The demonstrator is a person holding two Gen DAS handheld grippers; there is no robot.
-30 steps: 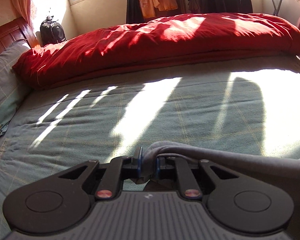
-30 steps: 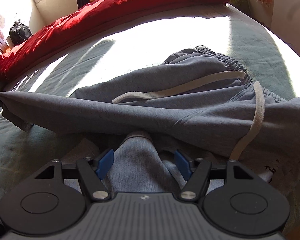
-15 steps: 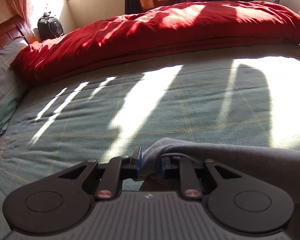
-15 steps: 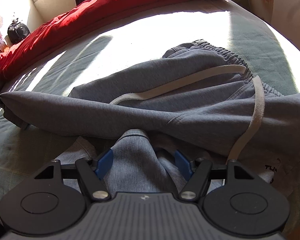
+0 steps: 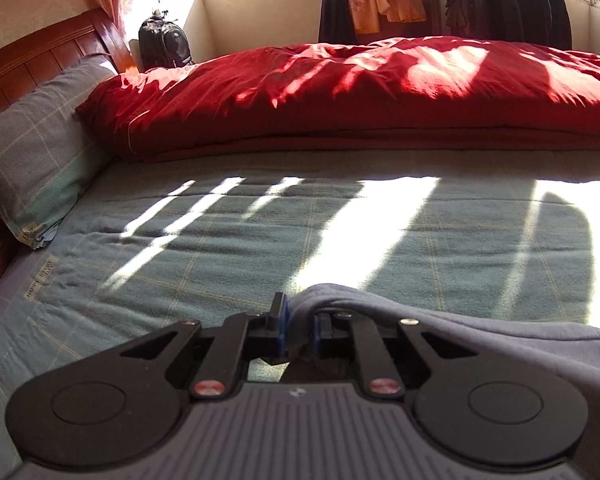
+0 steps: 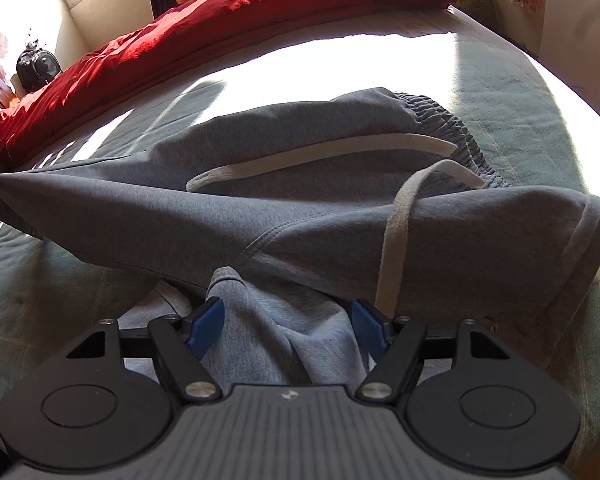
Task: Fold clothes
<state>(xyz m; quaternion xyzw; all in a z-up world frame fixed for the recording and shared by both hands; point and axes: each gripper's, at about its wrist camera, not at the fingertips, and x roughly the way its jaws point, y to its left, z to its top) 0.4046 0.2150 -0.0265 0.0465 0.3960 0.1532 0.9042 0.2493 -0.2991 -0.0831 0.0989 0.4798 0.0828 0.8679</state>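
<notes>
Grey shorts [image 6: 260, 216] with an elastic waistband [image 6: 452, 128] and a cream drawstring [image 6: 396, 232] lie on the green checked bed sheet [image 5: 260, 240]. My left gripper [image 5: 300, 320] pinches a corner of the shorts [image 5: 460, 336]; its jaws are closing on the cloth and hold it just above the sheet. In the right wrist view that corner is stretched taut to the far left edge. My right gripper [image 6: 286, 316] points down over a lower fold of the shorts. Its blue pads [image 6: 204, 320] stand wide apart, with the fold lying loose between them.
A red duvet [image 5: 340, 92] is heaped along the far side of the bed. A checked pillow [image 5: 32, 152] and a wooden headboard [image 5: 40, 52] are at the left. A black backpack [image 5: 164, 44] and hanging clothes [image 5: 384, 4] stand by the window wall.
My left gripper has drawn back and up a little with the corner of the shorts. The upper layer now stretches further over the waistband. The right gripper has kept still.
</notes>
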